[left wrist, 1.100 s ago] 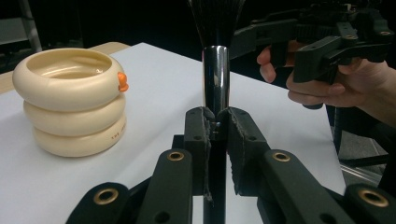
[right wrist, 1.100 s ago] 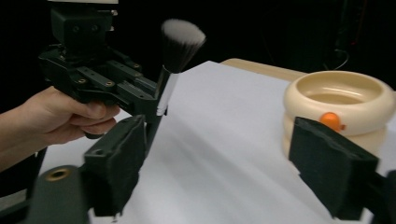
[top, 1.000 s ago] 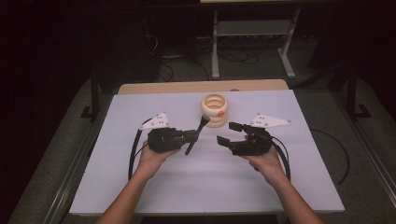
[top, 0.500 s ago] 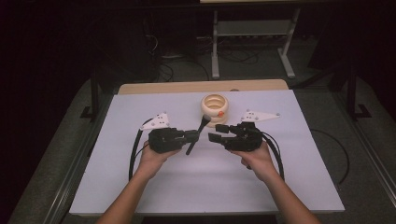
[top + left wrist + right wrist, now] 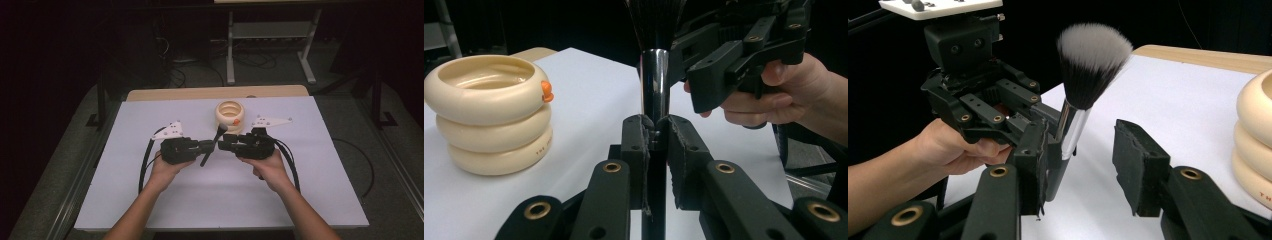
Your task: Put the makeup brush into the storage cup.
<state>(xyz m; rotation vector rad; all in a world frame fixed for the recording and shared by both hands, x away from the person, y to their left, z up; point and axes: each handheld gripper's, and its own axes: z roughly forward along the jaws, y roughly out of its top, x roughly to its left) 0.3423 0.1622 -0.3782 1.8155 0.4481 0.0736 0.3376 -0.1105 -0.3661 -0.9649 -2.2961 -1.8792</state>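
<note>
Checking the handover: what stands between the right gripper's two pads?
The makeup brush, its metal collar against the right gripper's left pad with a gap to the other pad, per the right gripper view.

Both forearms reach in from the near edge, converging at mid-table. Left gripper (image 5: 204, 148) points right, jaws clamped tight, hand (image 5: 167, 167) wrapped beneath it. Right gripper (image 5: 224, 144) points left, nose to nose with the other, jaws just closing yet parted, pads (image 5: 1140, 167) pressing nothing.
</note>
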